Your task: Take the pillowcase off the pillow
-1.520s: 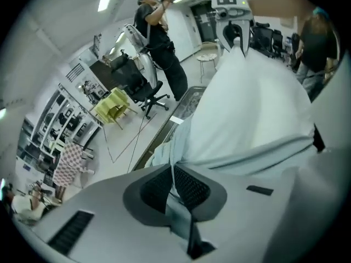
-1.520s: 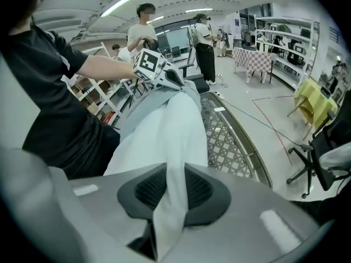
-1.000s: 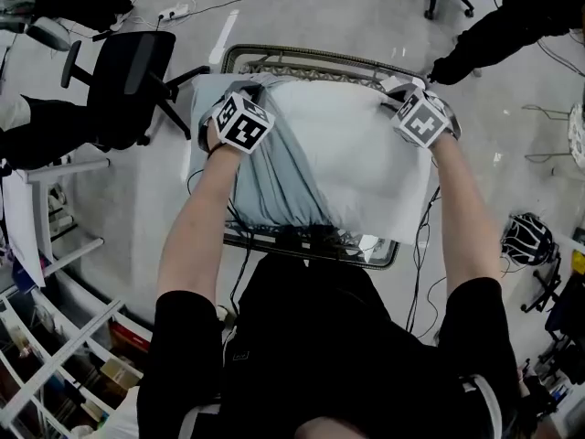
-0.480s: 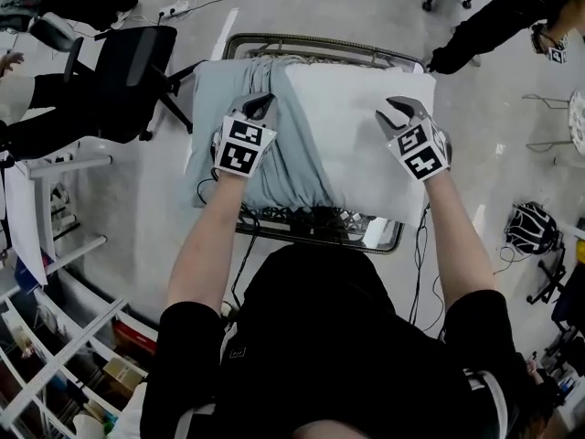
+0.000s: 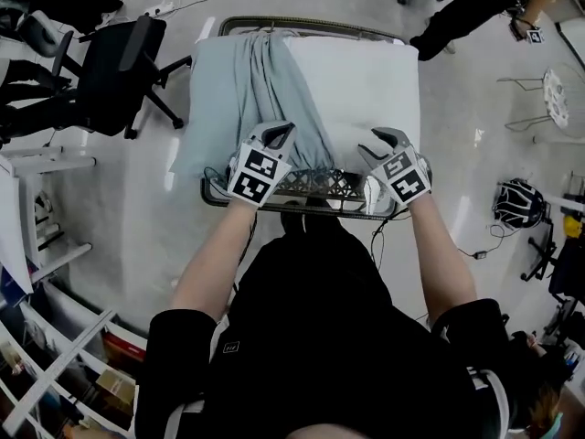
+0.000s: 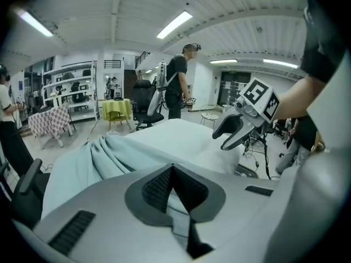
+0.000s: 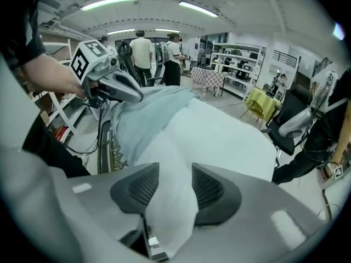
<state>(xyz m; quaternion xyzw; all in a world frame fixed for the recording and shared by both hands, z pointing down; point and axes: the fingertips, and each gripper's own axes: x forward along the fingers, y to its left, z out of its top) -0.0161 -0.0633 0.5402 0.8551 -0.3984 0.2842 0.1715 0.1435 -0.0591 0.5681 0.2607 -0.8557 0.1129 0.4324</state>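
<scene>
Left gripper — jaws pressed together, pinching the pillowcase edge. Right gripper — jaws have just been opening, now spread, pillow corner between them.

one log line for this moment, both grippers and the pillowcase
left gripper: shut on pillowcase | right gripper: fingers just opening, pillow between them | pillowcase: partly off pillow

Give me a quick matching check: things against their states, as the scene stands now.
Things: 1 left gripper; 2 pillowcase; 3 pillow; 4 office chair.
States: A white, half bared; B black, on the floor; C shut on pale blue cloth; D bunched over the pillow's left half.
Pairs: 1-C, 2-D, 3-A, 4-B.
</scene>
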